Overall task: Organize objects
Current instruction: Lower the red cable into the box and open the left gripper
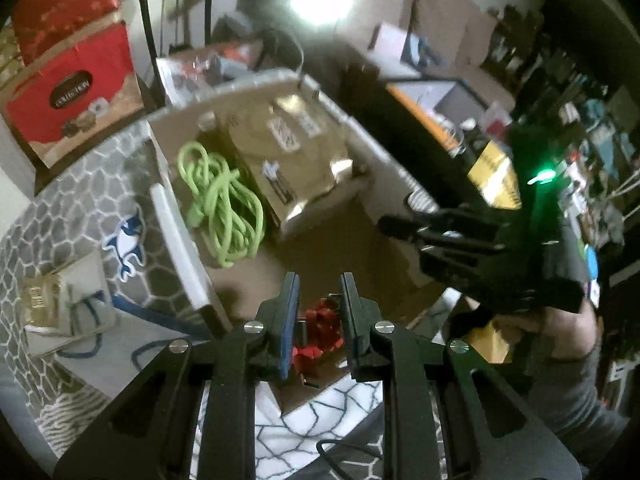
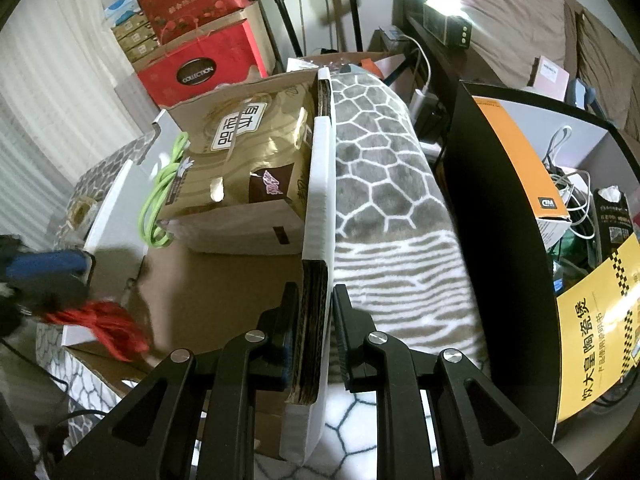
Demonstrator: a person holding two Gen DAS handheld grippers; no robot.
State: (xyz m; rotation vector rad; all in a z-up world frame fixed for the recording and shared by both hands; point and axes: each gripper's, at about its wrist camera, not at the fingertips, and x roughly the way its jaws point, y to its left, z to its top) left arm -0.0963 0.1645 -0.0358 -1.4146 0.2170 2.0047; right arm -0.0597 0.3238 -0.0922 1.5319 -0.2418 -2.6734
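My left gripper (image 1: 319, 285) is shut on a red frilly ribbon bundle (image 1: 320, 330) and holds it low over the near corner of an open cardboard box (image 1: 344, 240). In the right wrist view the left gripper (image 2: 44, 276) is a blur at the left, with the red bundle (image 2: 104, 328) hanging from it. My right gripper (image 2: 316, 293) is shut on the box's white-edged side wall (image 2: 318, 208); it also shows as the black right gripper (image 1: 400, 226) at the box's right rim. A green cord (image 1: 224, 208) and a gold-brown package (image 1: 296, 148) lie inside the box.
The box sits on a grey-and-white patterned blanket (image 2: 380, 180). Red gift boxes (image 2: 200, 68) are stacked behind it. On the right stands a black carton (image 2: 500, 200) with cables and a yellow booklet (image 2: 600, 328). A small beige bag (image 1: 68, 304) lies on the blanket to the left.
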